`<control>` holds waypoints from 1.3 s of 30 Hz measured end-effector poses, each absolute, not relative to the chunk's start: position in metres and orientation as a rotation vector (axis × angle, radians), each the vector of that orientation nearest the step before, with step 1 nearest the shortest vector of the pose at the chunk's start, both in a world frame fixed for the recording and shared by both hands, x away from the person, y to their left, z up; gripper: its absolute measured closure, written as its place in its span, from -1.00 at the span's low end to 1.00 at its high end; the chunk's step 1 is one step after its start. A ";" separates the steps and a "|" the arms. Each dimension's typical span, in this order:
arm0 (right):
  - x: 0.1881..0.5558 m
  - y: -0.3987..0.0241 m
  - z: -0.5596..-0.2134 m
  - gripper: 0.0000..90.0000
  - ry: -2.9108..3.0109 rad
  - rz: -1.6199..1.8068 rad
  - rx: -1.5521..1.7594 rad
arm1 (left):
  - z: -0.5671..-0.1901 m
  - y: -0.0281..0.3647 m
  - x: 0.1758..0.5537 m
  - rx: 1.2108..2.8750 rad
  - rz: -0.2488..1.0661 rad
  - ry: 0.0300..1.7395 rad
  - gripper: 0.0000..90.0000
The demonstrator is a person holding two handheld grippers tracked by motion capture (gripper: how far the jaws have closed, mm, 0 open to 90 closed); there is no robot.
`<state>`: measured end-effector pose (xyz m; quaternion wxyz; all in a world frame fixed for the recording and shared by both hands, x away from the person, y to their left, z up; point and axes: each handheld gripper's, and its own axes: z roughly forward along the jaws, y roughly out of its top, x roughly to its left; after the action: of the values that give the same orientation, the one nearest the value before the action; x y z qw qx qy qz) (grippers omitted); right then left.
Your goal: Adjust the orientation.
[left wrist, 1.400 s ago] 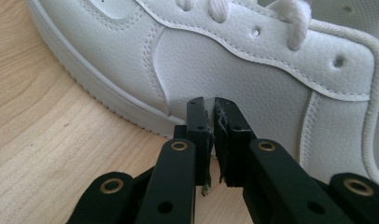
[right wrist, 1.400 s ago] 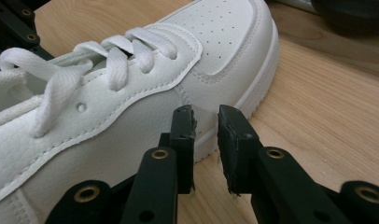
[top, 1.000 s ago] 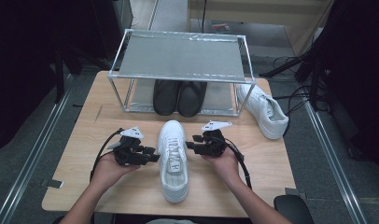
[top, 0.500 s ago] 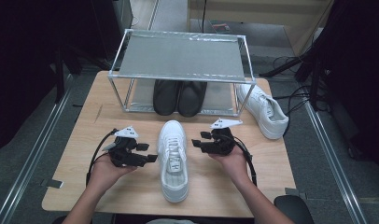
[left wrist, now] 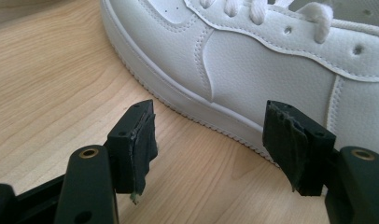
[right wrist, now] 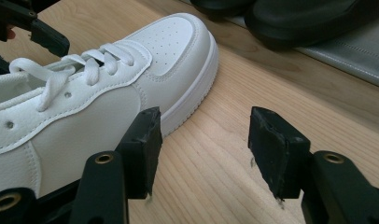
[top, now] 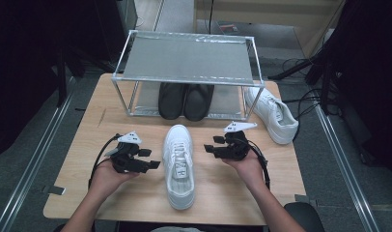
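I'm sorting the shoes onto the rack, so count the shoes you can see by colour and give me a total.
White shoes: 2, one in the middle of the table between the grippers, one at the right edge beside the rack.
Black shoes: 2, a pair side by side on the rack's lower level.
Total: 4 shoes.

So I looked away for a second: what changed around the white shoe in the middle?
Both grippers let go of the middle white shoe: the left gripper and right gripper have drawn back sideways, jaws just opening, nothing between them. The shoe, the black pair under the rack and the other white shoe stayed put.
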<state>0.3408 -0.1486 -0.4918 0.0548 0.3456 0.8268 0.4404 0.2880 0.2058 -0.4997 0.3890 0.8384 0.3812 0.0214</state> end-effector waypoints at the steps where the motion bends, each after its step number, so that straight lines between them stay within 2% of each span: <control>1: 0.341 -0.150 -0.491 0.01 2.513 1.335 1.050 | -0.500 0.206 0.288 2.126 0.053 0.970 -0.22; 16: 0.343 -0.174 -0.482 0.00 2.486 1.311 1.096 | -0.502 0.207 0.296 2.137 0.049 0.964 -0.22; 39: 0.355 -0.234 -0.470 0.00 2.342 1.257 1.235 | -0.501 0.208 0.301 2.130 0.052 0.954 -0.22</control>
<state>0.3545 -0.2336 -0.4704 0.1050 0.4190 0.7946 0.4266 0.3010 0.2076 -0.5014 0.3927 0.8391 0.3758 0.0205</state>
